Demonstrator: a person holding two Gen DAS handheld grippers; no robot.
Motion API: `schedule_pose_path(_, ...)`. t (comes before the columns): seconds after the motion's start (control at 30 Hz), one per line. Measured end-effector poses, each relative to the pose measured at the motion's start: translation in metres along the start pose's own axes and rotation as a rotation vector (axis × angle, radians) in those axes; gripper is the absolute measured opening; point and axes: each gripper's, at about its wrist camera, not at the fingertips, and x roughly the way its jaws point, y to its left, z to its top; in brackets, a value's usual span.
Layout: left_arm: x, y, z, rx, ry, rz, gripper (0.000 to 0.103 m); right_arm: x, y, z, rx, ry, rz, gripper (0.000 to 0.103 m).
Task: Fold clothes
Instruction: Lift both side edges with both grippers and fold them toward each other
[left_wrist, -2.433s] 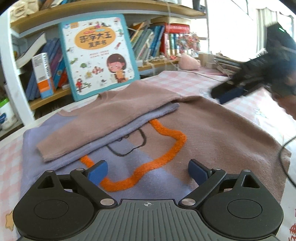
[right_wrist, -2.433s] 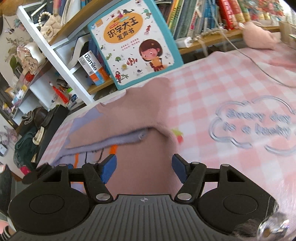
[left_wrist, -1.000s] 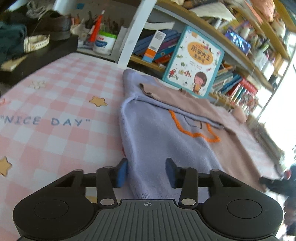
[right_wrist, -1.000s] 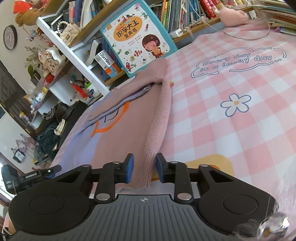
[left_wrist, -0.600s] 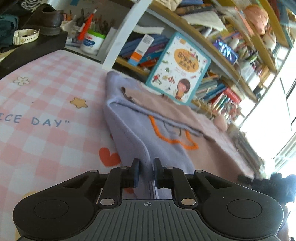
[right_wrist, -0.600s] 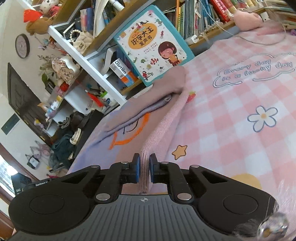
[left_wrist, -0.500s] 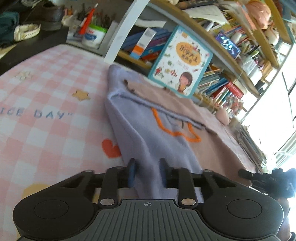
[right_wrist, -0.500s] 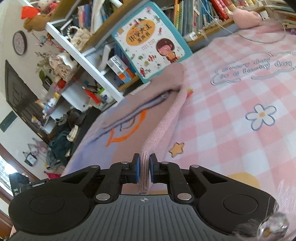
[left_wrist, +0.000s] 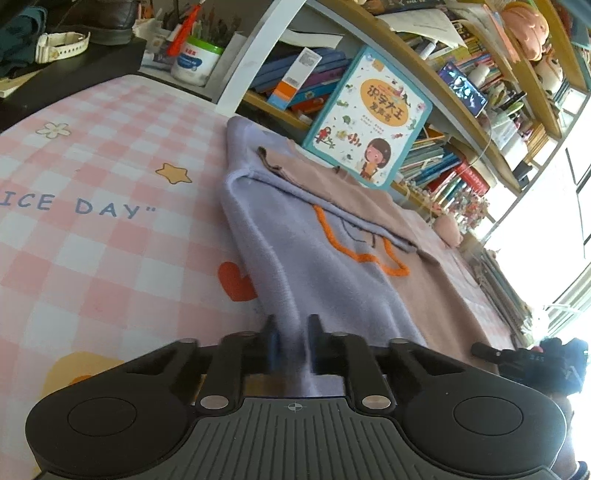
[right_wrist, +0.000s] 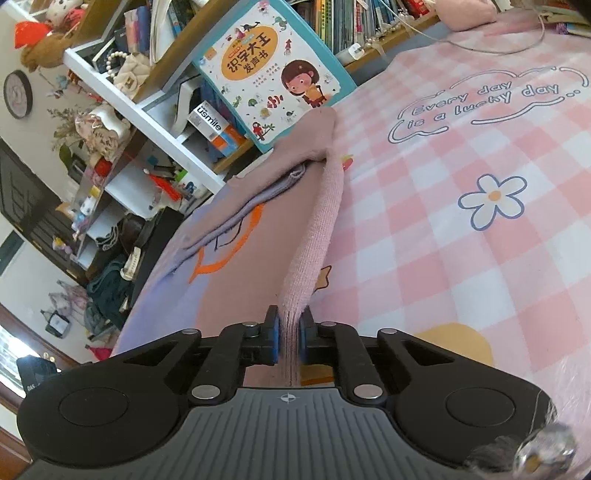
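A knit sweater (left_wrist: 325, 258), lavender on one half and dusty pink on the other with an orange outline, lies on the pink checked cloth with both sleeves folded across its chest. My left gripper (left_wrist: 291, 339) is shut on the lavender bottom corner of the sweater. My right gripper (right_wrist: 288, 336) is shut on the pink bottom corner of the sweater (right_wrist: 317, 229) and lifts that edge into a taut ridge. The right gripper also shows at the far right of the left wrist view (left_wrist: 532, 360).
A pink checked tablecloth (left_wrist: 92, 236) with printed words, stars and flowers covers the table. A children's book (left_wrist: 369, 118) leans on the bookshelf behind the sweater's collar. A cable (right_wrist: 480, 48) and a pink plush (right_wrist: 469, 14) lie at the far right.
Both grippers moved from the sweater's middle to its bottom corners and closed on them. Since half a second ago both hems have risen a little.
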Motion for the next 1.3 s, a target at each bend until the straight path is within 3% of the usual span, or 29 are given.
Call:
schedule_pose_path(0.5, -0.041, -0.012, -0.04, 0.032, 0.101, -0.075, 0.006, -0.077, 0.005, -0.055, 0.034, -0.046, -0.011, 0.006)
schedule_pose_path(1.0, -0.043, -0.001, -0.043, -0.053, 0.091, -0.127, 0.012, -0.071, 0.001, -0.066, 0.093, 0.003, 0.029, 0.01)
schedule_pose_path(1.17, -0.044, 0.0, -0.045, -0.052, 0.084, -0.13, 0.005, -0.073, 0.002, -0.068, 0.074, 0.001, 0.028, 0.006)
schedule_pose_path(1.3, -0.056, -0.001, -0.051, -0.055, 0.11, -0.166, 0.004, -0.085, 0.003, -0.072, 0.084, -0.003, 0.1, 0.006)
